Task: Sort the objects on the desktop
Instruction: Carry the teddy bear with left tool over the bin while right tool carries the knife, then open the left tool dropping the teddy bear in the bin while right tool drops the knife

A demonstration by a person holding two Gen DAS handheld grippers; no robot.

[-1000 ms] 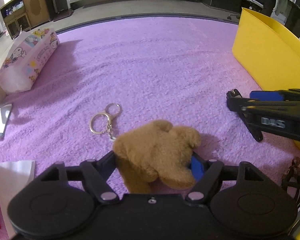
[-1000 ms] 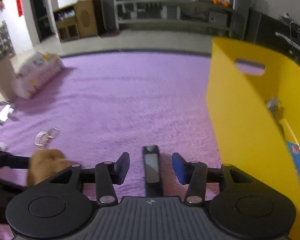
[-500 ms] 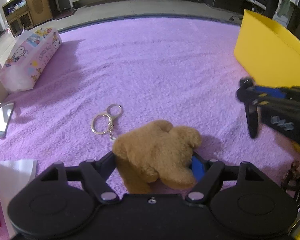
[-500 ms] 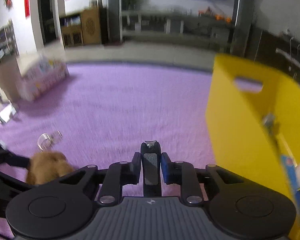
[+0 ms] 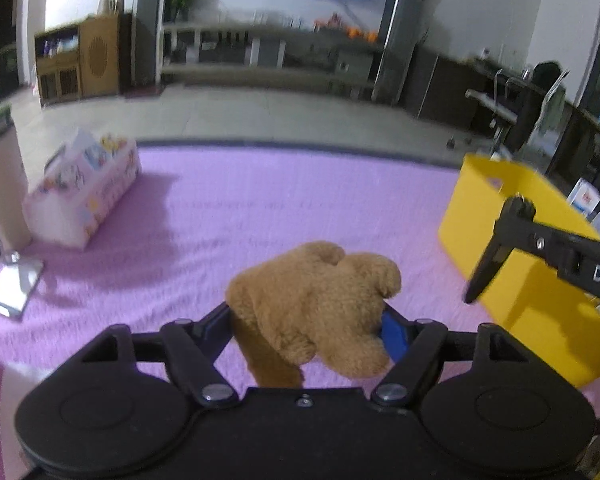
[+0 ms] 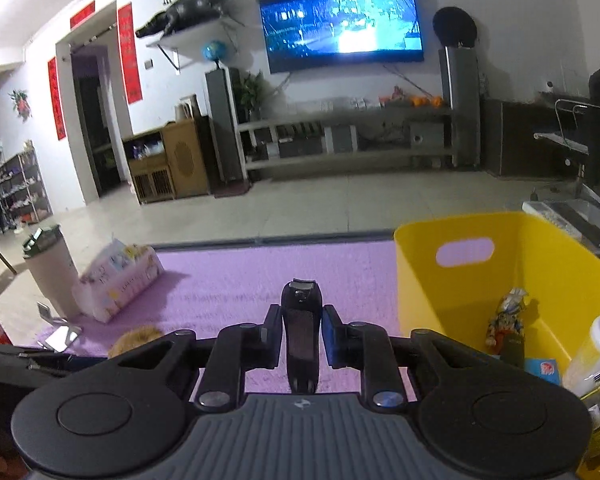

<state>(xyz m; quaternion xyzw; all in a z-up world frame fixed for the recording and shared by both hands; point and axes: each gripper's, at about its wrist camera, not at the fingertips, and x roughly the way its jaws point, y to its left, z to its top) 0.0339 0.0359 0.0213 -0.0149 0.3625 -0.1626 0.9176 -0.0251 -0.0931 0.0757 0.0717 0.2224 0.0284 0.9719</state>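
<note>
A brown plush bear (image 5: 320,288) hangs above the purple mat (image 5: 260,216), gripped by my left gripper (image 5: 308,322); its jaws are closing a little on the soft body. My right gripper (image 6: 302,330) is shut on a slim black key fob (image 6: 301,312), held off the mat and pointing forward. In the left wrist view that gripper (image 5: 500,240) reaches in from the right, the fob hanging in front of the yellow bin (image 5: 480,208). The bin (image 6: 420,280) stands open just right of the right gripper. The bear's top (image 6: 134,338) shows at lower left.
A cartoon-print tissue pack (image 5: 84,188) lies at the mat's far left, beside a beige cup (image 6: 50,268) and a small metal stand (image 5: 14,284). The bin holds a small figure (image 6: 508,320) and a white bottle (image 6: 596,344). Beyond the mat lies bare floor.
My right gripper closed on the black fob and lifted it off the mat. Both grippers rose and tilted upward. The bear came up with the left gripper; the key ring dropped out of view.
</note>
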